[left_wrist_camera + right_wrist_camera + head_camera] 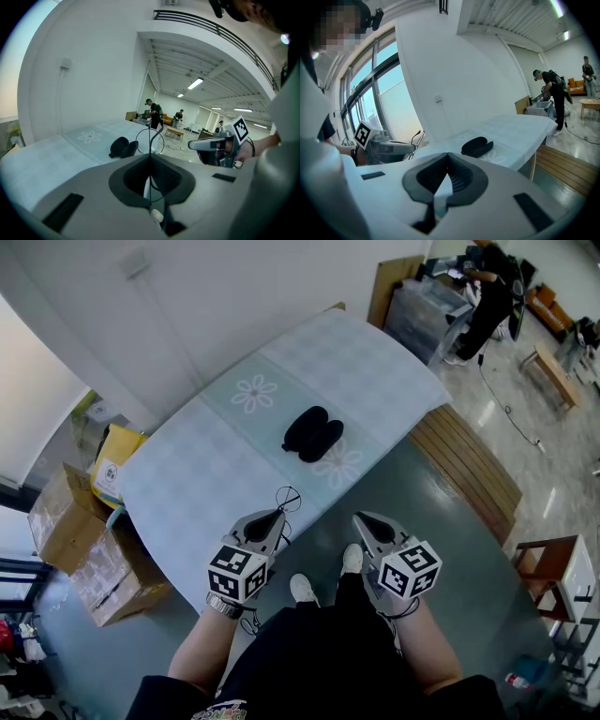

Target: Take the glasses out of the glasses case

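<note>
Head view, bottom of frame: person's legs, one white shoe (302,589) on the grey floor.

Left gripper (278,514), lower centre, just at the near edge of the table (187,493). Jaws pressed together on the glasses (288,499). In the left gripper view the thin wire frame (150,140) stands up from the closed tips, one round lens ring above them. Glasses are out of the case and off the tabletop.

Right gripper (361,518), just right of the left one, over the floor beside the table edge. The right gripper view shows the jaws meeting at the tips (447,155) with nothing between them.

Case (312,434): black, lying open, centre of frame on the pale tablecloth, between two flower prints. Well apart from both grippers. No glasses visible in it.

Left edge of frame: cardboard boxes (84,540) on the floor beside the table. Right of the table: slatted wooden bench (469,465).

Upper right corner: a person in dark clothes (487,292) bent over a work surface, far off.
</note>
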